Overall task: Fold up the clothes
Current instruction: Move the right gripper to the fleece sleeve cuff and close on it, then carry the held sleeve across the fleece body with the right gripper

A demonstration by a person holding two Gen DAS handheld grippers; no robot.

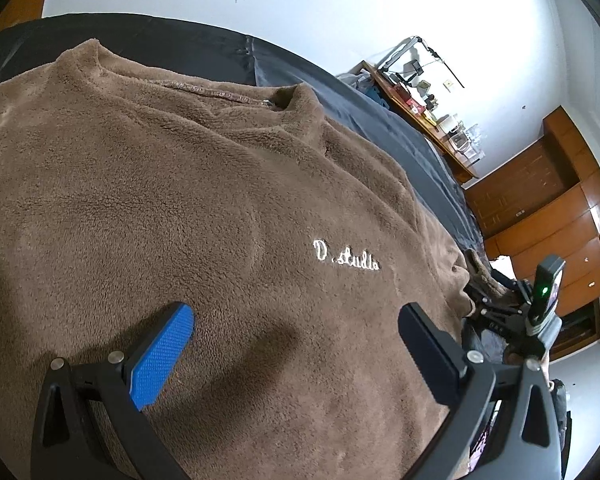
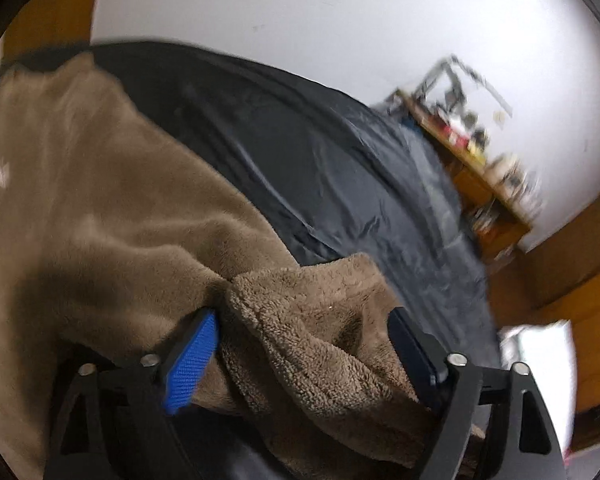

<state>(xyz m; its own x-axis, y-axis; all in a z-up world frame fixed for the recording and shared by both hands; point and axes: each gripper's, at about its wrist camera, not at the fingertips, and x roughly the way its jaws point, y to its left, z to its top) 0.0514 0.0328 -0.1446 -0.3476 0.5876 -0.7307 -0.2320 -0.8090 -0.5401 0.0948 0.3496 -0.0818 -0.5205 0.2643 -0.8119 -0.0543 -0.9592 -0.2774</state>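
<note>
A brown fleece sweater (image 1: 180, 184) with a zip collar and white "D.studio" lettering (image 1: 346, 257) lies spread on a dark sheet (image 1: 380, 120). My left gripper (image 1: 296, 320) hovers open just above its chest, with nothing between the fingers. My right gripper (image 1: 500, 312) shows at the sweater's right edge. In the right wrist view the right gripper (image 2: 304, 328) has a bunched fold of the sweater (image 2: 312, 320) between its wide-apart fingers; the blue pad (image 2: 192, 360) touches the cloth. The view is blurred.
The dark sheet (image 2: 320, 168) covers the bed to the right of the sweater. A cluttered wooden desk (image 1: 428, 112) stands by the white wall. Wooden cabinets (image 1: 560, 216) are at the far right.
</note>
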